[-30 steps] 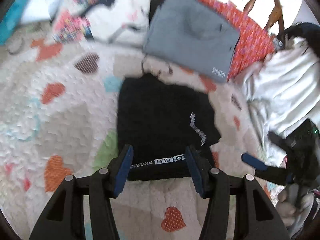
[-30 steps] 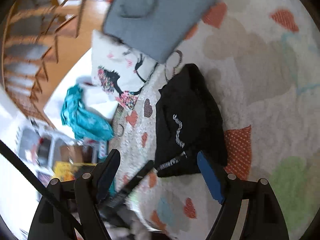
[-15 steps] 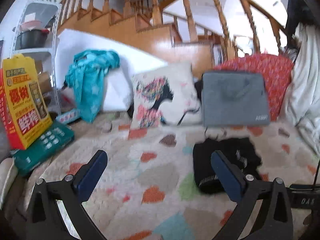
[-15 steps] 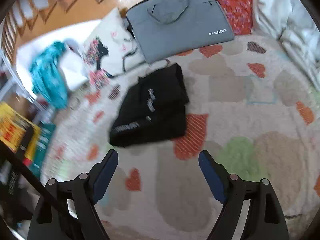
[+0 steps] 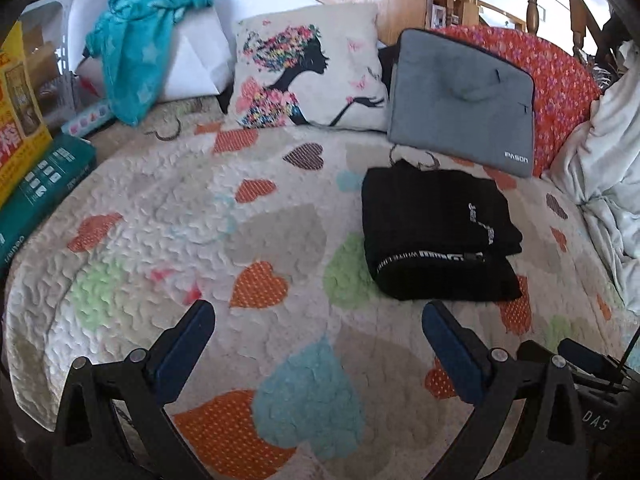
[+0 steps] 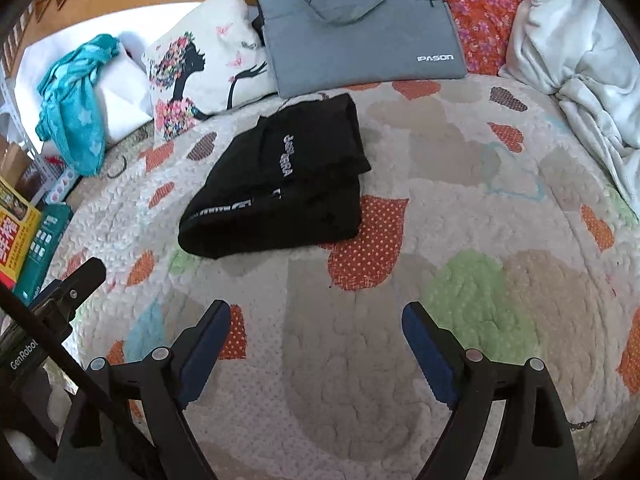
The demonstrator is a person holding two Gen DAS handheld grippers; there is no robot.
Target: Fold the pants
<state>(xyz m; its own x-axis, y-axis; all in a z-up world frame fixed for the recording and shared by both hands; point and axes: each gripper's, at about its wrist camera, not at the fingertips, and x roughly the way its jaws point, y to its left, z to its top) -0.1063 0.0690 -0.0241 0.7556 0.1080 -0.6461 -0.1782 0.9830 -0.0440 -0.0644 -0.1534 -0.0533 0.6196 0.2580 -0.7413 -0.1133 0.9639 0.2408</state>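
The black pants (image 5: 436, 236) lie folded into a compact rectangle on the heart-patterned quilt (image 5: 208, 240), white lettering on the waistband facing me. They also show in the right wrist view (image 6: 280, 188). My left gripper (image 5: 316, 336) is open and empty, held above the quilt well short and left of the pants. My right gripper (image 6: 316, 332) is open and empty, held above the quilt short of the pants. Neither gripper touches the pants.
A grey laptop bag (image 5: 460, 100) leans behind the pants on a red floral cushion (image 5: 560, 80). A printed pillow (image 5: 308, 72), a teal cloth (image 5: 136, 40), boxes (image 5: 36, 184) at the left and white bedding (image 5: 608, 152) at the right ring the quilt.
Both grippers have pulled back from the folded pants and opened wide. The left gripper was right over the waistband a second ago and now stands far off. The pants stay folded.
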